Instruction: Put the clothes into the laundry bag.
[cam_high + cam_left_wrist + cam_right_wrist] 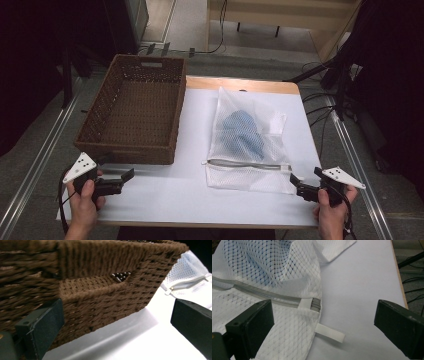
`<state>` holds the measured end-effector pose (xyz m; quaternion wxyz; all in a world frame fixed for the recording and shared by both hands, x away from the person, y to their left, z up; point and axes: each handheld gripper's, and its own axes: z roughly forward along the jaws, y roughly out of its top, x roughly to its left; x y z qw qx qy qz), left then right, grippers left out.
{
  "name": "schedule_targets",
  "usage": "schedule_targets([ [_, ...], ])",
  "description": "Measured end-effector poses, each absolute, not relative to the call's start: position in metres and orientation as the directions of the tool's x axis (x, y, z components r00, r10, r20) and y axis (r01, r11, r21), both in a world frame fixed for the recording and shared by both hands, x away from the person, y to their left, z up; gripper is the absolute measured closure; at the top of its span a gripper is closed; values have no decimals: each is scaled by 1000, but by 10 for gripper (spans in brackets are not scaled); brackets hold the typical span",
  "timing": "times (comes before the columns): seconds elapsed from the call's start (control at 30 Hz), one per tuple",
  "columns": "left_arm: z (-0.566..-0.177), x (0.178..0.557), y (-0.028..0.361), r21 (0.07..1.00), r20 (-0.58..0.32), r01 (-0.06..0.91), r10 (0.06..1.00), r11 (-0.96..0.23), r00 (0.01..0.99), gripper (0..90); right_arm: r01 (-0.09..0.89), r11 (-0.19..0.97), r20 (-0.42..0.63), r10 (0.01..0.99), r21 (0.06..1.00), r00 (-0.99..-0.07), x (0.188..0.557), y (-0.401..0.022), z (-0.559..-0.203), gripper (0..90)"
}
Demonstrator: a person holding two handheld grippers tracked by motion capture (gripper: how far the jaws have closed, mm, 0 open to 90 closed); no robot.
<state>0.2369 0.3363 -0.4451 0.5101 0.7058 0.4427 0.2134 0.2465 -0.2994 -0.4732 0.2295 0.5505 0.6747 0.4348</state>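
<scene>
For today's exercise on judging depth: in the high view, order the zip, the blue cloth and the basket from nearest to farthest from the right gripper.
1. Zip: just left of the right gripper, along the mesh bag's near end.
2. Blue cloth: inside the bag, farther back.
3. Basket: across the table, on the left.

Your right gripper [322,322], jaws apart, w/ mesh bag [274,277] at 10 o'clock, its tab [329,333] btwn them.
</scene>
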Motion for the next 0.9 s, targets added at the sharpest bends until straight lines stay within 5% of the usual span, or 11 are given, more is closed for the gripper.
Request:
schedule_targets([
  [0.9,-449,237,349,910,-196,412,820,-53,537,0,536,-2,190,936,844,-296,249,-302,-475,27],
])
